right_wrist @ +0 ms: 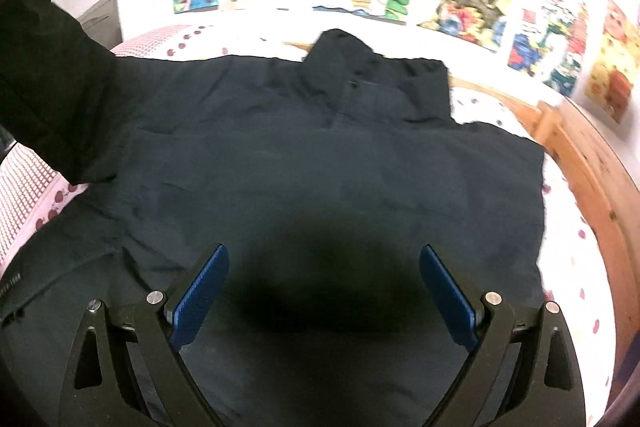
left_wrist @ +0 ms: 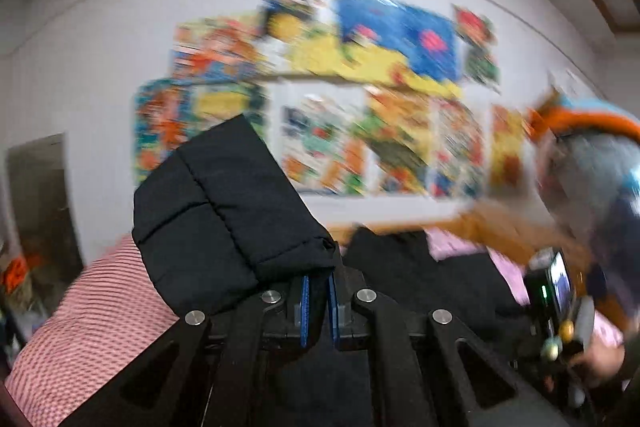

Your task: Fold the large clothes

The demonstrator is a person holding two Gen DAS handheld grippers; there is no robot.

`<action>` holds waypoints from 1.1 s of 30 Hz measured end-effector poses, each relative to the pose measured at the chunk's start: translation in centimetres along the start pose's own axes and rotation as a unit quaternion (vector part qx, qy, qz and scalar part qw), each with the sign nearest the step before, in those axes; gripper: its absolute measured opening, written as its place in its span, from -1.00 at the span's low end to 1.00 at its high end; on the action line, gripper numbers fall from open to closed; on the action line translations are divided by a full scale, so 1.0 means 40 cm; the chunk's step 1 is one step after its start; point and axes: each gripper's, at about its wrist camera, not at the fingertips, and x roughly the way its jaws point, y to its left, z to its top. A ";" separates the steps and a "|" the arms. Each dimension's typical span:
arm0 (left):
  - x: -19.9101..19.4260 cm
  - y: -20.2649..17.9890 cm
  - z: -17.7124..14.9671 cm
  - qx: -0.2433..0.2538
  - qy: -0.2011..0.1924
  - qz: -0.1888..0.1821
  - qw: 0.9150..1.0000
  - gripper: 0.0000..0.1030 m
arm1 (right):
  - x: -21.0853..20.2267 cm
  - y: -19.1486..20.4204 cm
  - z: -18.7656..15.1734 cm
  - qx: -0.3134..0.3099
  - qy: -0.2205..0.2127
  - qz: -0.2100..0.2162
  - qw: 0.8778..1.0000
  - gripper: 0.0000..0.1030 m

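Observation:
A large black padded jacket (right_wrist: 304,155) lies spread on the bed, collar toward the wall. Its left sleeve (right_wrist: 52,79) is lifted off the bed at the left of the right wrist view. In the left wrist view my left gripper (left_wrist: 318,279) is shut on the quilted sleeve cuff (left_wrist: 224,211), which stands up above the blue pads. My right gripper (right_wrist: 324,287) hovers open over the jacket's lower body, with nothing between its blue pads (right_wrist: 200,295). The right gripper's camera end (left_wrist: 556,299) shows at the right of the left wrist view, held by a hand.
The bed has a pink-and-white patterned sheet (right_wrist: 496,111) and a red-checked pillow (left_wrist: 96,311). A wooden bed frame (right_wrist: 588,163) runs along the right. Colourful posters (left_wrist: 360,75) cover the wall behind. A person's head in a hat (left_wrist: 592,155) is at the right.

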 end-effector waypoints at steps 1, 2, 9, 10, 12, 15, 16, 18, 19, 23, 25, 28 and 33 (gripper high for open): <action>0.018 -0.031 -0.013 0.015 0.018 -0.016 1.000 -0.85 | -0.002 -0.015 -0.007 0.004 0.001 -0.005 1.000 0.82; 0.033 -0.058 -0.029 0.027 0.037 -0.029 0.999 -0.85 | -0.005 -0.026 -0.014 0.009 0.002 -0.008 1.000 0.82; 0.138 -0.216 -0.176 0.113 0.175 -0.112 0.972 -0.85 | 0.008 -0.111 -0.066 0.045 0.021 -0.031 0.998 0.82; 0.156 -0.234 -0.205 0.118 0.202 -0.129 0.964 -0.85 | 0.011 -0.117 -0.073 0.047 0.024 -0.035 0.998 0.82; 0.170 -0.252 -0.239 0.123 0.234 -0.155 0.952 -0.85 | 0.016 -0.130 -0.085 0.051 0.029 -0.040 0.997 0.82; 0.165 -0.272 -0.287 0.138 0.252 -0.176 0.942 -0.84 | 0.023 -0.142 -0.101 0.057 0.034 -0.042 0.997 0.82; 0.159 -0.275 -0.298 0.143 0.256 -0.178 0.939 -0.84 | 0.026 -0.141 -0.103 0.058 0.036 -0.043 0.997 0.82; 0.154 -0.270 -0.305 0.146 0.263 -0.183 0.936 -0.81 | 0.032 -0.143 -0.110 0.060 0.039 -0.043 0.996 0.82; 0.151 -0.265 -0.306 0.143 0.267 -0.189 0.934 -0.77 | 0.031 -0.142 -0.114 0.063 0.040 -0.043 0.996 0.82; 0.144 -0.242 -0.307 0.113 0.286 -0.224 0.925 -0.40 | 0.033 -0.158 -0.128 0.098 0.037 -0.012 0.994 0.82; 0.134 -0.229 -0.308 0.101 0.287 -0.231 0.924 0.05 | 0.017 -0.167 -0.134 0.126 0.018 0.025 0.992 0.82; 0.112 -0.209 -0.307 0.086 0.281 -0.239 0.925 0.23 | -0.005 -0.181 -0.134 0.168 -0.012 0.097 0.981 0.82; 0.099 -0.143 -0.290 0.041 0.272 -0.220 0.936 0.47 | 0.028 -0.194 -0.158 0.255 0.016 0.228 0.940 0.82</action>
